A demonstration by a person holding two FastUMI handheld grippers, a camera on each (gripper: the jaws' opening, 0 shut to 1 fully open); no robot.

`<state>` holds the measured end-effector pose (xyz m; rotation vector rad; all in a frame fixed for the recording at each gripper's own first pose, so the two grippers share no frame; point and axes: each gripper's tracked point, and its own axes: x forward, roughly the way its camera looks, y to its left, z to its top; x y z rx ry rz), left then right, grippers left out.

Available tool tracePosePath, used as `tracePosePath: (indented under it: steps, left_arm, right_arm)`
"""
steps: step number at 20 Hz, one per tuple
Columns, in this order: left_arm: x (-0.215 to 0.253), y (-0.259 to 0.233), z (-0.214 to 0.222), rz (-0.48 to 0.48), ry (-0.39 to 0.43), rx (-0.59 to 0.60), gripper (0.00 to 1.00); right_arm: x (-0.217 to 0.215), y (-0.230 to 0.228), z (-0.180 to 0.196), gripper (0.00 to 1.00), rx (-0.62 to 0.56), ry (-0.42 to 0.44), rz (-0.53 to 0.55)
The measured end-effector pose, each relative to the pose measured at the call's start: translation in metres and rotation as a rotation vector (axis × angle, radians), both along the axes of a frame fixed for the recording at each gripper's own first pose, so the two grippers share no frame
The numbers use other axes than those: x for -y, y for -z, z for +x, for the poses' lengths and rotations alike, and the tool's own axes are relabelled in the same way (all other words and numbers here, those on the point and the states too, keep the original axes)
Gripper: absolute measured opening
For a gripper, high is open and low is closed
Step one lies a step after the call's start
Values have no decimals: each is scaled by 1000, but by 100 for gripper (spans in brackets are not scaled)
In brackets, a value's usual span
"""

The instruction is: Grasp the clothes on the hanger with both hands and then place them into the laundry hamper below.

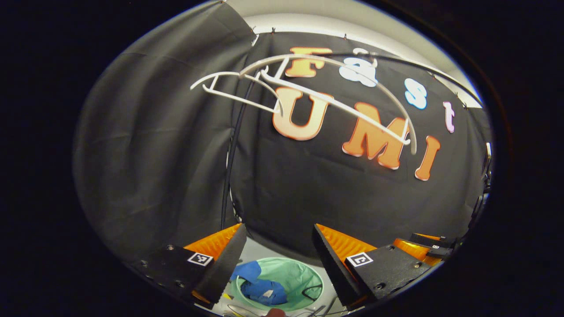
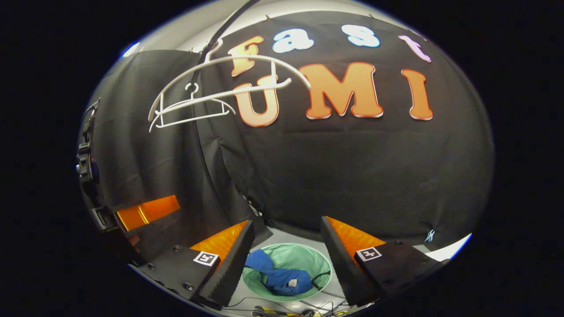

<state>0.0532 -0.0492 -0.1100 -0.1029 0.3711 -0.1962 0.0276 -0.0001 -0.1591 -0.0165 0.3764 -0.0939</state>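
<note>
A blue garment (image 1: 260,286) lies crumpled inside the round green laundry hamper (image 1: 304,275) on the floor below. In the right gripper view the same blue garment (image 2: 280,274) rests in the hamper (image 2: 308,259). Two bare white hangers (image 1: 308,94) hang from a rail near the top of the booth, also seen as white hangers (image 2: 211,94) at upper left. My left gripper (image 1: 277,253) is open above the hamper, nothing between its fingers. My right gripper (image 2: 286,248) is open too, high over the hamper. The other gripper (image 2: 145,211) shows at the left edge.
Black cloth walls close in the booth at the back and left. A black pole (image 1: 233,145) runs down the corner. Loose cables (image 2: 304,310) lie on the pale floor in front of the hamper.
</note>
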Motion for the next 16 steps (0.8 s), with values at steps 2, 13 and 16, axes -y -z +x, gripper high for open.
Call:
tracePosePath:
  steps: [2, 13, 16]
  left_arm:
    - [-5, -30, 1, -6, -7, 61, 95]
    - [-23, -136, -11, -68, -52, 291, 92]
    - [-18, -148, -16, -82, -40, 318, 91]
  right_arm:
    - [3, -25, -3, 98, 58, -4, -21]
    - [15, -155, -18, 100, 326, -4, -49]
    - [14, -175, -24, 100, 371, -10, -45]
